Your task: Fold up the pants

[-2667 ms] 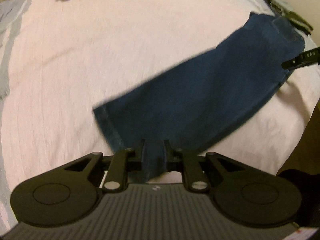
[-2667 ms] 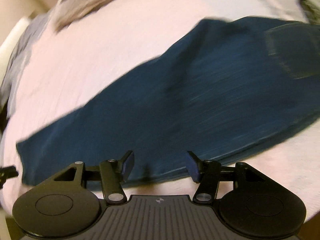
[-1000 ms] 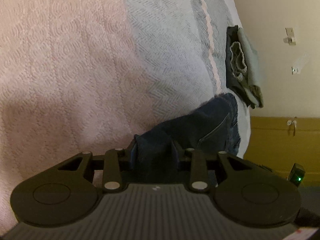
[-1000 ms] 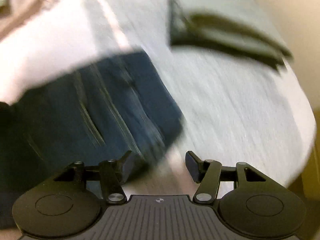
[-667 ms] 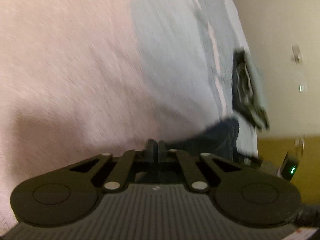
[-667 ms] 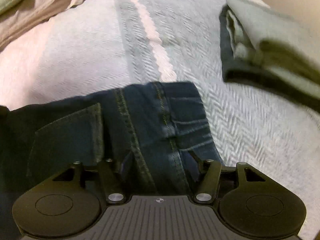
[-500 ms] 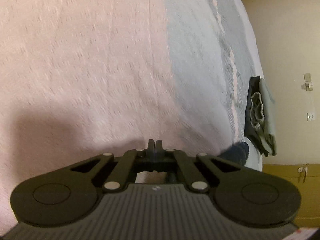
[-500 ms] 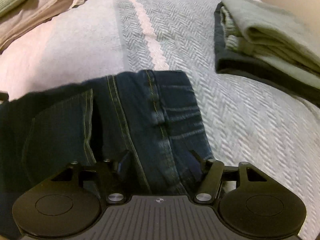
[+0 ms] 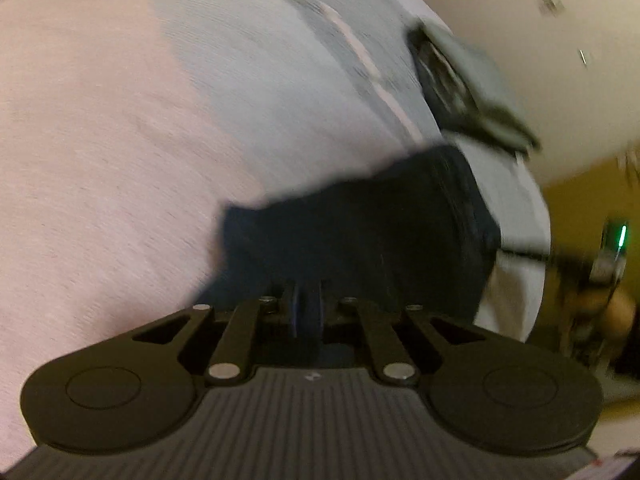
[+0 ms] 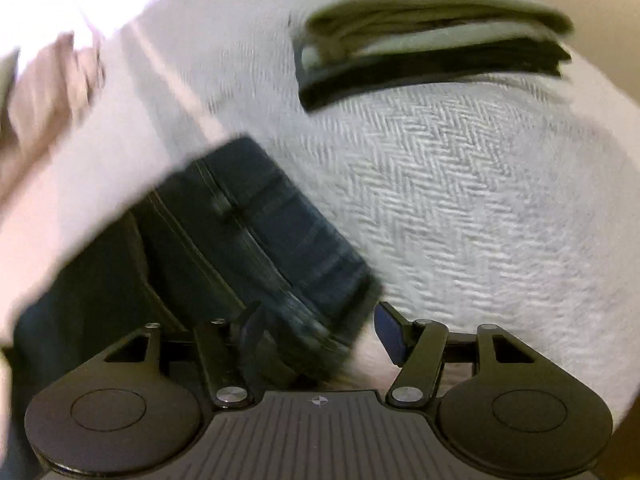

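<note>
The dark blue jeans [image 9: 352, 232] lie folded into a short bundle on the bed near its right edge. My left gripper [image 9: 307, 310] is at the bundle's near edge, its fingers almost together with a thin fold of denim pinched between them. In the right wrist view the waistband end of the jeans [image 10: 256, 240] runs diagonally toward me. My right gripper [image 10: 320, 326] is open, and the denim corner lies between the fingers, against the left one. Both views are motion-blurred.
A folded stack of grey-green and dark clothes [image 10: 432, 32] sits on the grey herringbone blanket [image 10: 460, 200] beyond the jeans, also in the left wrist view as the stack [image 9: 460, 84]. A beige garment [image 10: 52, 92] lies far left. The bed edge and a yellow wall [image 9: 580, 184] are right.
My left gripper, shut over bare bedding half a second ago, is now at the jeans with denim between its fingers. My right gripper stays open; the jeans have shifted left in its view.
</note>
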`<state>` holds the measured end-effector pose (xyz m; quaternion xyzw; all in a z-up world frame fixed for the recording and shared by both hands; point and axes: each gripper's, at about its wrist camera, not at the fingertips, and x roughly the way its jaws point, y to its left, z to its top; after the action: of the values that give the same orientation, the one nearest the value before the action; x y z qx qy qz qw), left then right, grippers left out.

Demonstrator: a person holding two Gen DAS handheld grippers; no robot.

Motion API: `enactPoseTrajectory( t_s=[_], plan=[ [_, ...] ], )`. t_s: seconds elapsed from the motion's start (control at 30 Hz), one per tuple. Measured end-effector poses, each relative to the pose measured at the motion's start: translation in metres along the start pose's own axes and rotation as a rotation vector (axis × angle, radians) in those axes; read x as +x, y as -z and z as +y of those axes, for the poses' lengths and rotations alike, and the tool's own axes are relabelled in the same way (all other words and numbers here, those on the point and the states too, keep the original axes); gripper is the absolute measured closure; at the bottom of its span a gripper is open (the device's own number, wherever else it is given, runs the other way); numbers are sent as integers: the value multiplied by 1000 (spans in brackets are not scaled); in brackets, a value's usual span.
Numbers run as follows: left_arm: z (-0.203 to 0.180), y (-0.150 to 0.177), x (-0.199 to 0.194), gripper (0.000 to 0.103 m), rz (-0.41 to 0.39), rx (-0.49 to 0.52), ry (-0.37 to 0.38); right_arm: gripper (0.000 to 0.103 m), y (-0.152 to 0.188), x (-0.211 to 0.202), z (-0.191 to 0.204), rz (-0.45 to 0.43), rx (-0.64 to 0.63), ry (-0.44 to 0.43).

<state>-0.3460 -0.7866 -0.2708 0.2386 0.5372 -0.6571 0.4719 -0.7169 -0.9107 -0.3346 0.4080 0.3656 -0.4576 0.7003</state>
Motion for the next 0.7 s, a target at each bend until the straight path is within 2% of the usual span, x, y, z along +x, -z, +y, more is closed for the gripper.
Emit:
enactPoseTrajectory(
  t_s=[0.07,0.13,0.17,0.27,0.33,0.43,0.47,0.57,0.63,0.7],
  plan=[
    [-18,16,14,98,34,74,-8,45,-4,17,-8,9,118,-57],
    [-34,32,31,97,85,151,-32,51,-2,28,-18,13,207,-87],
    [-40,40,39,97,111,176,-45,76,-3,30,-21,19,218,-58],
    [-56,58,46,97,134,221,-60,84,-2,22,-27,24,190,-52],
    [-63,68,50,97,149,241,-60,84,-1,19,-26,21,143,-38],
    [-66,85,53,95,161,287,-102,83,-4,33,-28,21,169,-32],
    [-66,90,52,95,160,279,-114,81,-2,33,-27,16,153,-30],
    [-57,110,34,95,158,227,-160,62,5,27,-22,-21,119,20],
    [-45,127,17,94,150,188,-200,60,11,14,-16,-31,123,54],
    [-29,148,-3,93,137,141,-236,60,22,-3,6,-76,72,83]
  ],
)
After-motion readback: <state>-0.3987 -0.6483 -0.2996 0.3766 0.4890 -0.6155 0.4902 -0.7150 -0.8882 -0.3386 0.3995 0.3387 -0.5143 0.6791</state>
